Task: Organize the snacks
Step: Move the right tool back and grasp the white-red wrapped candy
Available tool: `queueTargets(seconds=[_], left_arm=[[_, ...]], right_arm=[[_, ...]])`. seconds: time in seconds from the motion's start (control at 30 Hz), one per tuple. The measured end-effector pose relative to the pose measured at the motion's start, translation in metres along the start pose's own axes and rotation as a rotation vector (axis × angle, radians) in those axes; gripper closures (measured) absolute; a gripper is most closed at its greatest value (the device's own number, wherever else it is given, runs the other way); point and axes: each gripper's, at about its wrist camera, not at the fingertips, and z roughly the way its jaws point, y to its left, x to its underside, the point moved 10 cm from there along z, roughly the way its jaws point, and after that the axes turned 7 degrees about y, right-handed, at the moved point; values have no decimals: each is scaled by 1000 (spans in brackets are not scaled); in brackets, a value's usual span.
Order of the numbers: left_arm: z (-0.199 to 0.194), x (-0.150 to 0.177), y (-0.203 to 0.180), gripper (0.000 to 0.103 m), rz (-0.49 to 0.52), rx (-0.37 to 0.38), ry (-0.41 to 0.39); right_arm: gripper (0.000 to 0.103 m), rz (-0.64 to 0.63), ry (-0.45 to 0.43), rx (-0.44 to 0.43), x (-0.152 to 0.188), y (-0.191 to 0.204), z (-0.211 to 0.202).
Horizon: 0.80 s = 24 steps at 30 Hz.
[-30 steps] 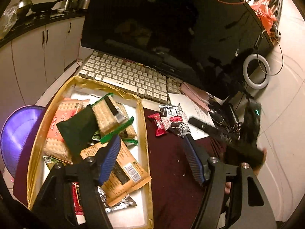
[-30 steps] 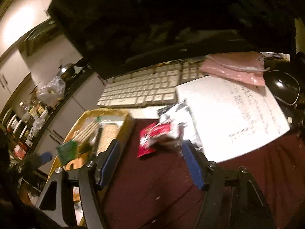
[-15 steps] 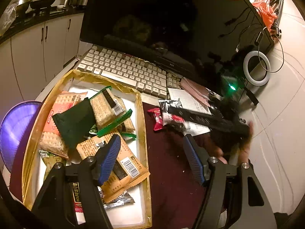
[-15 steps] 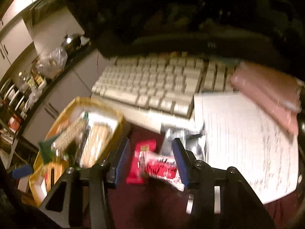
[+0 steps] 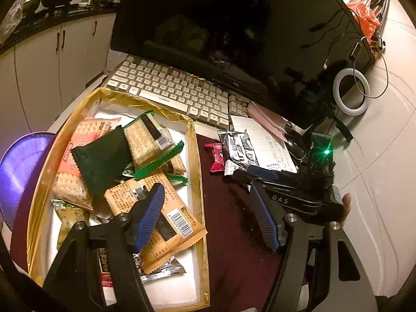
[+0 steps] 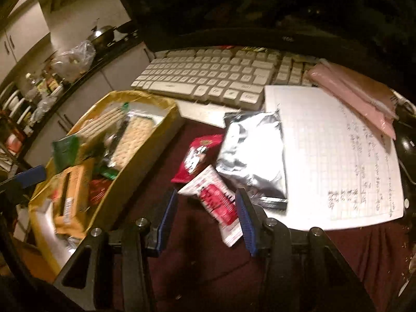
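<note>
A gold-rimmed tray (image 5: 197, 171) holds several cracker and snack packets, among them an orange one (image 5: 156, 221) and a dark green one (image 5: 104, 158). On the maroon cloth beside it lie a red packet (image 6: 196, 156), a silver packet (image 6: 253, 150) and a white-and-red packet (image 6: 218, 202). My right gripper (image 6: 206, 200) is low over the cloth with the white-and-red packet between its blue pads. The right pad is at the packet's edge, and the left pad stands clear of it. My left gripper (image 5: 208, 195) hangs open over the tray's right rim, holding nothing.
A white keyboard (image 6: 208, 78) and a dark monitor (image 5: 234, 26) stand behind the snacks. Gridded paper (image 6: 338, 156), a pink pouch (image 6: 356, 93) and a black mouse (image 6: 408, 145) lie to the right. A purple basin (image 5: 18, 182) sits left of the tray.
My right gripper came down and forward over the loose packets, rolled, and narrowed its jaws around the white-and-red packet. The left gripper has hardly moved.
</note>
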Motion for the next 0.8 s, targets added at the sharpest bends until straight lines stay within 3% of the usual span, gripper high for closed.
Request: queueTargets(seconds=[0.1,0.23,0.5,0.63,0.8], left_arm=[[2,1,0,34,-2,-2,8],[6,1,-5,34,12,-3,16],[13,2,-12,34,26,-12,37],[20,-1,-15,34,22,-16,58],[31,-6,-27,34,54,-28,85]], right_arm=[[57,-3,36,4,8,-3,9],[71,-8,44,-58,20,5,5],[72,85,41,-124,15,9,11],[78,96,26,-86,20,12,4],[79,211,-58,-104,38,-10,-24]])
